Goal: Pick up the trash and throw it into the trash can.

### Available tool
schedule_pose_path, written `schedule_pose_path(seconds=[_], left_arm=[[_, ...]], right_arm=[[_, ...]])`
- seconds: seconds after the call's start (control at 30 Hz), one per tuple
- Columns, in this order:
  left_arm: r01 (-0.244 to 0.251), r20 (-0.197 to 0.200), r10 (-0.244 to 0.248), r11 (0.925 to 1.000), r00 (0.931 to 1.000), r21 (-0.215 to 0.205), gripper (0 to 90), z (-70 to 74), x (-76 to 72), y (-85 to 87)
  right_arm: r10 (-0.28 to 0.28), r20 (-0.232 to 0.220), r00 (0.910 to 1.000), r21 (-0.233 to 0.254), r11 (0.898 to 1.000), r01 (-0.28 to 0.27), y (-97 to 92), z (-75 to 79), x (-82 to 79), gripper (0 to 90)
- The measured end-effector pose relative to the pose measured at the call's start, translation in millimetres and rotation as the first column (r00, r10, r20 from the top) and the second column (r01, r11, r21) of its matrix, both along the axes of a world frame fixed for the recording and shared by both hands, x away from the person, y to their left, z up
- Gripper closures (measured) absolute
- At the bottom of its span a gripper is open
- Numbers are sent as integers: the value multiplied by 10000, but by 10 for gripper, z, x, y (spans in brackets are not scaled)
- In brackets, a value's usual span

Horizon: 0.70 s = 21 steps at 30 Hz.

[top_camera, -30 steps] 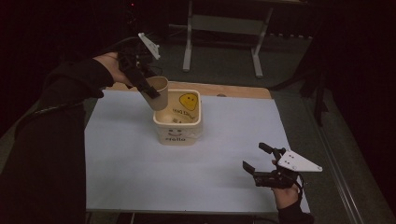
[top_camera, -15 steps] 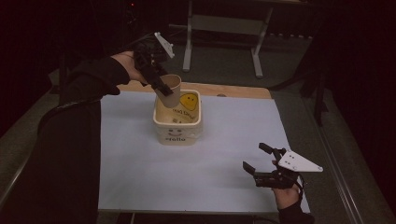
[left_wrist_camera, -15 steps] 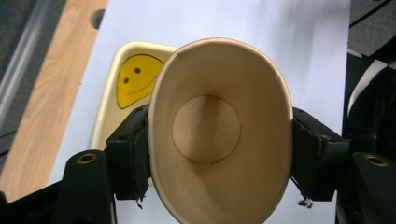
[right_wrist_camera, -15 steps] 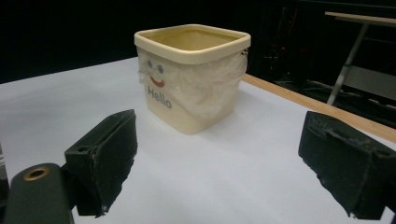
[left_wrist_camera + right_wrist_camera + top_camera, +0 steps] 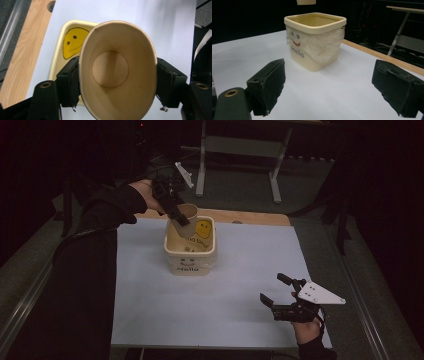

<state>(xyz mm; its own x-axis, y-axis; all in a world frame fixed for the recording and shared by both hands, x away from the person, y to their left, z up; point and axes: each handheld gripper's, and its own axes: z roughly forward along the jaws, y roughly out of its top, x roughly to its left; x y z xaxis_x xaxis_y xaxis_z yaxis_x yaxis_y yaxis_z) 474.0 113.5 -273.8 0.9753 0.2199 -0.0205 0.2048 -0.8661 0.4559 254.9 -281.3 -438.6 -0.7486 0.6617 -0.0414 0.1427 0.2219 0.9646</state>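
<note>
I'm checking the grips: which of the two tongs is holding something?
The left tongs, clamping the paper cup above the cream tub; the right tongs stand open, empty.

This looks like a lab or recording studio set up for filming handling work, not a home or shop. The worktop (image 5: 240, 330) is a plain wooden board with a clean white sheet (image 5: 250, 270) laid over most of it, lit brightly while everything around it is dark. Behind it, at the top of the high view, stands a bare metal stand (image 5: 237, 150) on a grey carpeted floor (image 5: 310, 185), with black drapes or walls beyond. Metal rails (image 5: 365, 320) run along both sides of the worktop.
</note>
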Motion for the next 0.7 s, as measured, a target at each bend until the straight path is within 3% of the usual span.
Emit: schedule_pose_path(seconds=[0.1, 0.17, 0.23, 0.33, 0.37, 0.5, 0.53, 0.6, 0.7], left_arm=[[-79, 102, 79, 10000, 9999, 5, 272, -40, 17, -28], [-440, 532, 449, 9989, 9976, -172, 114, -74, 33, -56], [-436, 508, 437, 9990, 9978, -31, 21, -91, 29, -75], [-330, 374, 334, 9994, 9987, -123, 10, -91, 23, -78], [-396, 577, 414, 9987, 9975, -319, 10, -76, 1, -60], [-391, 577, 422, 9978, 9974, -541, 10, -47, -22, -20], [-552, 676, 609, 9951, 9959, -824, 10, -18, -68, 53], [-586, 630, 651, 9932, 9959, -1003, 10, -8, -113, 105], [-565, 705, 644, 9926, 9954, -1078, 10, -5, -148, 129]], right_arm=[[16, -4, 10000, 4, 10000, -16, 1, 0, -2, 115], [22, 11, 10000, -20, 10000, -22, 1, 2, -3, 114], [9, 13, 10000, -32, 10000, -9, 2, 3, -6, 114], [33, 48, 10000, -46, 10000, -33, 2, 5, -8, 114], [44, 33, 10000, -37, 10000, -44, 1, 5, -8, 114], [32, 5, 10000, -28, 10000, -32, 3, 8, -16, 115], [39, 22, 10000, -37, 10000, -39, 4, 11, -19, 114], [35, 27, 10000, -56, 10000, -35, 5, 11, -20, 114], [38, 6, 10000, -29, 10000, -38, 6, 11, -18, 115]])
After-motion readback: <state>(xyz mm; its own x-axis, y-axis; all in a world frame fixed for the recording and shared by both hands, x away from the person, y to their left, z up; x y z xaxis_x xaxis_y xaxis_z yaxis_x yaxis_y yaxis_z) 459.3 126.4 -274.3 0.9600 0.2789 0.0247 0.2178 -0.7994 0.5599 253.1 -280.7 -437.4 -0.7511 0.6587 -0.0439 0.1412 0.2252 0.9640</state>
